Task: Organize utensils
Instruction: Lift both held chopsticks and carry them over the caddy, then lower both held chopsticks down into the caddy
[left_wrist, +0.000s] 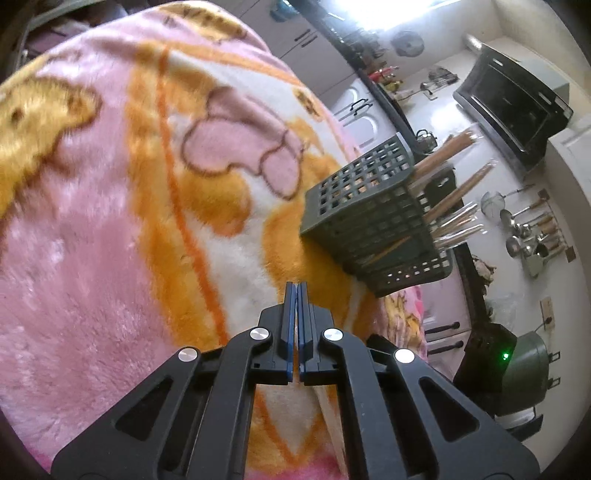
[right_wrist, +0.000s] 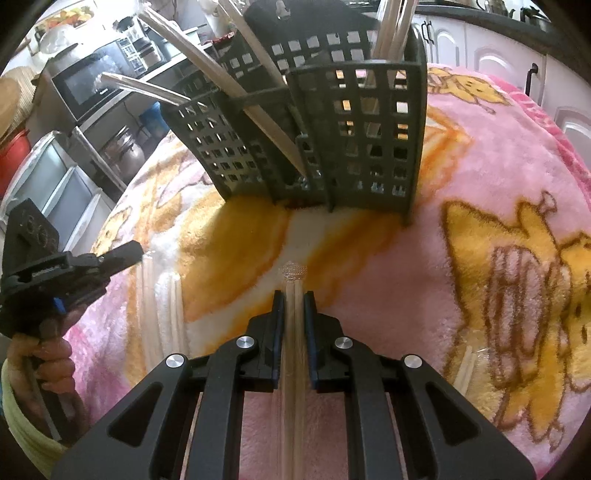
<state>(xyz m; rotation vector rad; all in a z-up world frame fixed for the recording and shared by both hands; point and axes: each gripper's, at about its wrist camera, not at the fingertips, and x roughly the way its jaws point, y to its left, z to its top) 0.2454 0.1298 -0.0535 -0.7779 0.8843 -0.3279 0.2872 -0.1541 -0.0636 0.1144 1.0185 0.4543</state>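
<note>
Item: pair of pale wooden chopsticks in clear plastic sleeve (right_wrist: 294, 314), clamped in my right hand-held gripper (right_wrist: 294, 295). Ahead: dark green slotted plastic utensil caddy (right_wrist: 373, 136). I should lift, tilt upright, lower tip-first. Left hand-held gripper (left_wrist: 296, 291): closed, empty.

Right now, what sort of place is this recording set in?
Most likely a home kitchen: a countertop oven, ladles and strainers hanging on the wall, and white cabinets surround a blanket-covered table.
</note>
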